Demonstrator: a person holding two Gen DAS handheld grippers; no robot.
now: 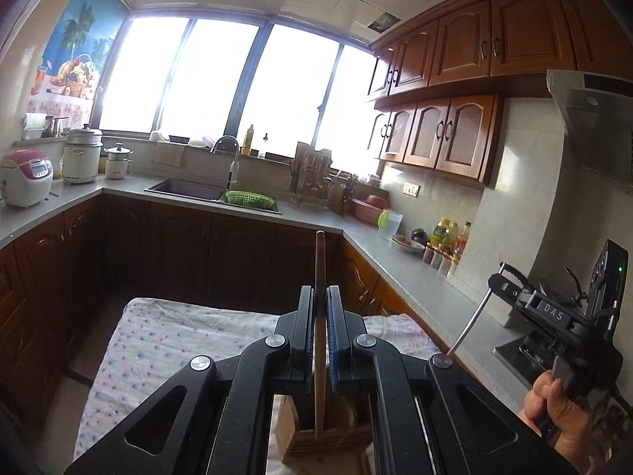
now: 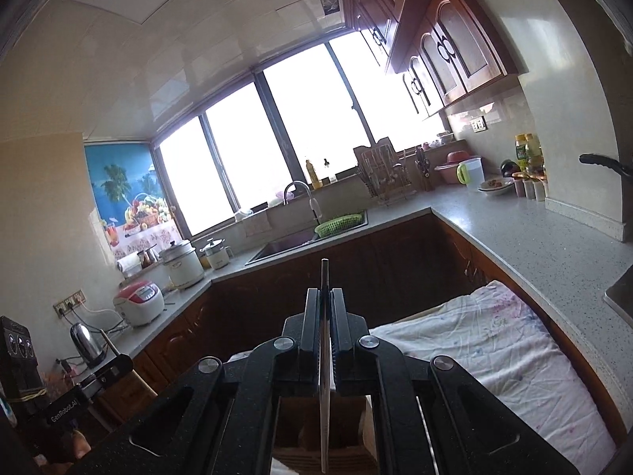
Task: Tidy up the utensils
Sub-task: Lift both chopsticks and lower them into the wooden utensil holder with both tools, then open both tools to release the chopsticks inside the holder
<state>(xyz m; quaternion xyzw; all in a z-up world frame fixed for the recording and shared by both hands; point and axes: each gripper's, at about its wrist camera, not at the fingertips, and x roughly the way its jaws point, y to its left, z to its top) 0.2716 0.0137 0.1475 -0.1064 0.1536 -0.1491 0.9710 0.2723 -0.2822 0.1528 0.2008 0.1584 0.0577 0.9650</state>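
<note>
A U-shaped kitchen with grey speckled countertops (image 2: 526,245) and dark wooden cabinets fills both wrist views, a bright window behind the far sink (image 1: 186,190). Only the left view shows the steel range hood (image 1: 593,118) at right and the person's hand (image 1: 561,415) gripping the right tool; only the right view shows the kettle (image 2: 85,342) at near left. A white cloth (image 1: 158,340) with faint blue and pink spots covers the near table. Below both tools stands a wooden utensil box (image 1: 316,435), its base cut off by the frame and largely hidden by black jaws. The left gripper (image 1: 319,308) is clamped on a slim wooden handle (image 1: 319,261), upright, its lower end reaching into the box. The right gripper (image 2: 325,308) is clenched on a thin, flat metal utensil (image 2: 324,277), seen edge-on; its type cannot be made out.
</note>
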